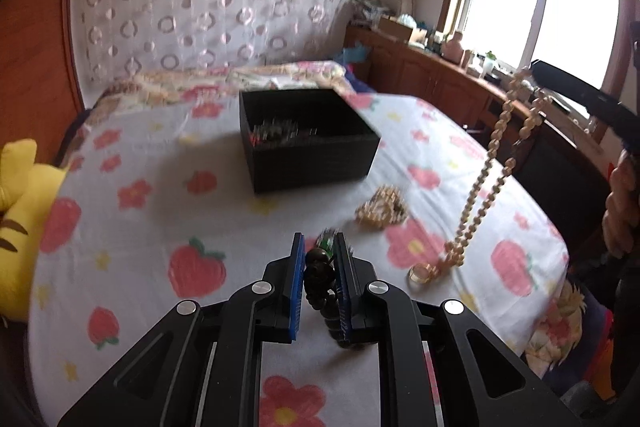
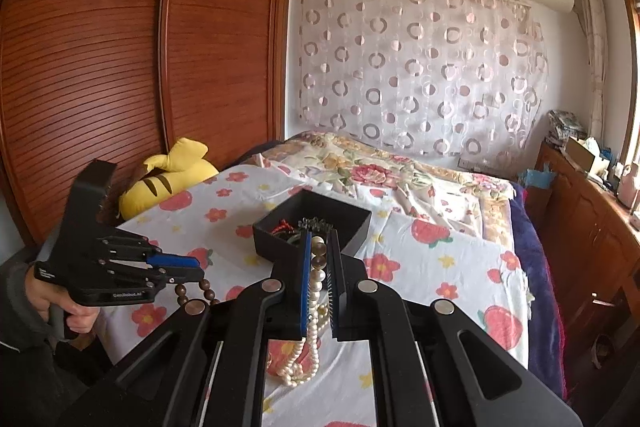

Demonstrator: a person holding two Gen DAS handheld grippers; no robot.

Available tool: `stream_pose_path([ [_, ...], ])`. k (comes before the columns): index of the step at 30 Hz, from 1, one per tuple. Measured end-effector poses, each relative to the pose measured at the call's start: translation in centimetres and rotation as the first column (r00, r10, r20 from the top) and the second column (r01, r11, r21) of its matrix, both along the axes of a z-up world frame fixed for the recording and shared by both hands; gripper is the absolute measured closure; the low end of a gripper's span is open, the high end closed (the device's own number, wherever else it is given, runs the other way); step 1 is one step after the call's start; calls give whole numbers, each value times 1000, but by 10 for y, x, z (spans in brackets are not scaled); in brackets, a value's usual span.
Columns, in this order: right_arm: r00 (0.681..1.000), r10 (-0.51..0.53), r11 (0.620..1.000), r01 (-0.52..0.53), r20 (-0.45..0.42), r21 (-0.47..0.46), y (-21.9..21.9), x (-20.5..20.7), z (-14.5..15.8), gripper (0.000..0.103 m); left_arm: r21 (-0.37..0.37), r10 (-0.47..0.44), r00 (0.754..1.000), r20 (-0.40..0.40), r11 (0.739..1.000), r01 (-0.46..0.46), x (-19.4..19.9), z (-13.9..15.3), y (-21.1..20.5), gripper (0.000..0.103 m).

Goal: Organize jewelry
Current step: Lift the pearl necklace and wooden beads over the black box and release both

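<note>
Two grippers work above a bed covered by a strawberry-print sheet (image 1: 168,195). The left gripper (image 1: 320,269) is clamped on a dark bead bracelet (image 1: 320,279) that hangs between its blue pads, with something green at the fingertips. The right gripper (image 2: 319,269) is closed on a pale bead necklace (image 2: 310,331), held up so that its long loop dangles down to the sheet beside a small gold ring (image 1: 420,273). A black box (image 1: 308,139) sits open in the middle of the bed with jewelry already inside. A small heap of pale beads (image 1: 382,209) lies on the sheet near the box. A yellow plush toy (image 2: 168,175) rests at the bed's edge by the wooden wardrobe (image 2: 100,47).
</note>
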State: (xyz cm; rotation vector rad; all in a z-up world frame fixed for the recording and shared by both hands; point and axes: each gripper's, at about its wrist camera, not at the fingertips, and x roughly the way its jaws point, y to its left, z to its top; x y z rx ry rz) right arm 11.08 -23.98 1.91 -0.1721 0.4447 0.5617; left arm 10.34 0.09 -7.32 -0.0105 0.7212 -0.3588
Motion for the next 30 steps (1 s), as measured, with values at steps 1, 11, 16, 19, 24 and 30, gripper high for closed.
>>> stream_pose_path([
  [1, 1000, 0, 1000, 0, 6, 0, 0, 0, 3, 95, -2, -5, 1000, 13, 1000, 5, 0, 6, -1, 90],
  [11, 998, -3, 1000, 2, 61, 2, 10, 14, 31, 95, -5, -35, 991, 129, 999, 36, -1, 55, -13, 90],
  [16, 995, 4, 1000, -3, 100, -10, 20, 25, 47, 95, 2, -33, 984, 177, 999, 33, 6, 76, -14, 90],
  [19, 993, 8, 1000, -6, 119, -18, 27, 33, 55, 95, 8, -27, 980, 195, 1000, 26, 9, 84, -14, 90],
  [24, 991, 9, 999, -5, 132, -32, 41, 55, 66, 95, 15, -12, 978, 206, 1000, 9, 16, 89, -10, 90],
  [30, 990, 3, 998, 6, 143, -64, 61, 85, 74, 95, 14, 12, 978, 210, 1000, -16, 25, 92, -2, 90],
])
